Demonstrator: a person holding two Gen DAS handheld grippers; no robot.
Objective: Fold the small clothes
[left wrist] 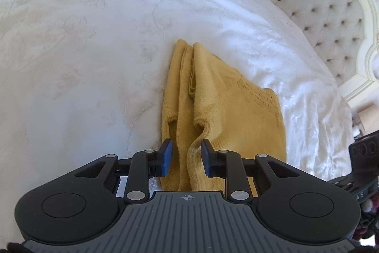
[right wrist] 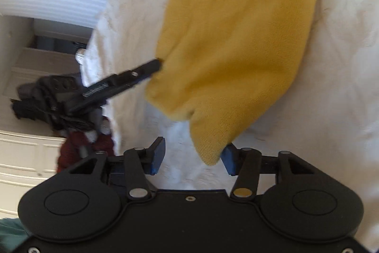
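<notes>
— Sweater [left wrist: 227,110] is lying on the white bedspread [left wrist: 83,51], yellow knit, already doubled up, with its long axis running straight away from the left gripper [left wrist: 186,161] toward the headboard [left wrist: 319,4]

— And how is that gripper sitting?

— Its jaws are standing apart, straddling the near end of the bunched sleeve folds, with cloth lying between the blue pads [left wrist: 168,158] but not being squeezed

— Is the right gripper [right wrist: 193,157] doing anything?

— It is also standing open; in its own view a pointed corner of the sweater [right wrist: 236,51] is reaching down to just beside its right pad, partly covering it, while the left pad is hanging over bare bedspread [right wrist: 331,87]. That picture is blurring, so contact is hard to judge

— Which one is nearer, then?

— The left is looking nearer, since its tip is touching the sweater's edge in the right view and the fabric is already lying inside its jaws. The next fold is probably calling for a pinch there, then a carry along that long axis
</notes>
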